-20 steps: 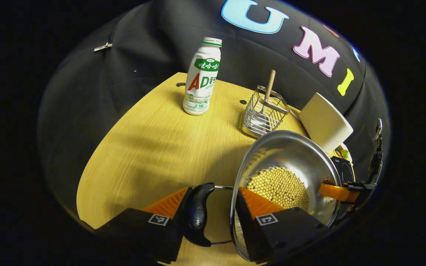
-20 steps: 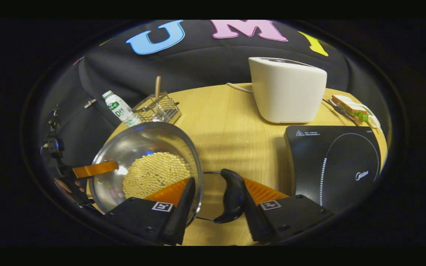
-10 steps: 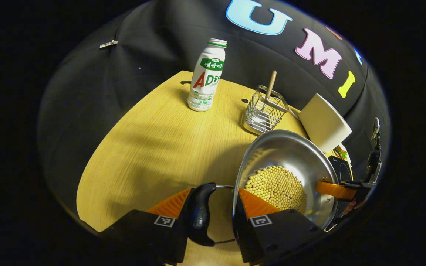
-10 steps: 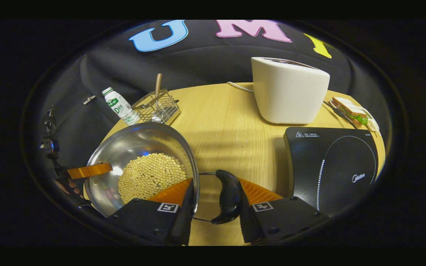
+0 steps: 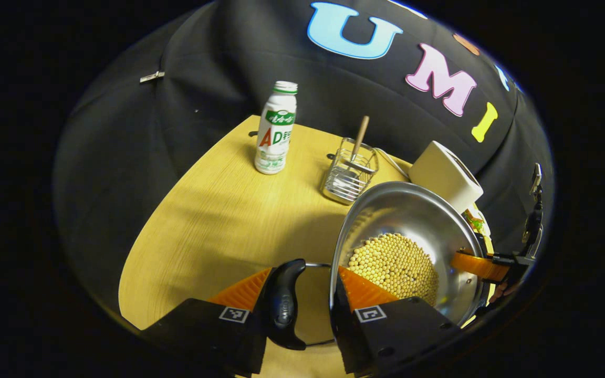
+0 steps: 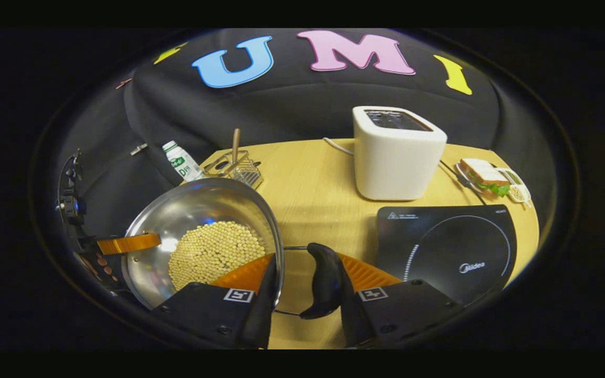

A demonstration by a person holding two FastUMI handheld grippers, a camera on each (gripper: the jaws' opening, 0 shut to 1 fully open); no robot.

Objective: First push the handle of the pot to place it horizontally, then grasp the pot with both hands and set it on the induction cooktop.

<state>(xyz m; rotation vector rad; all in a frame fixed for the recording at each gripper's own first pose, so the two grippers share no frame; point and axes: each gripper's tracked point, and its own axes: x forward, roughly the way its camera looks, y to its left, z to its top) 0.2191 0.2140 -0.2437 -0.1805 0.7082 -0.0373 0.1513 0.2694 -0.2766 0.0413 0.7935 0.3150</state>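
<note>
1. The left gripper (image 5: 308, 299) keeps its fingers clamped on the pot (image 5: 405, 231): one finger sits outside the black side handle (image 5: 283, 304), the other inside the steel rim, just beside the yellow beans (image 5: 394, 262).
2. Compared with a second ago, the bottle (image 5: 273, 134) and the wire rack (image 5: 348, 173) sit smaller and farther beyond those fingers, a sign that the pot has been lifted off the tabletop (image 5: 218, 220) and is travelling.
3. Across the pot, the right gripper (image 6: 302, 289) holds the opposite black handle (image 6: 326, 281) the same way, one finger inside the rim, one outside the handle; both fingers appear closed on it.
4. To the right of these fingers lies the induction cooktop (image 6: 447, 252), now shown more fully and lower in the right gripper view than a second ago, with the toaster (image 6: 397, 152) behind it and a sandwich plate (image 6: 491, 176) at the far edge.
5. The handles look level and the two-handed grasp is made; judging from this, the carry is under way, and the pot must next cross rightward and come down flat on the cooktop without spilling beans.
</note>
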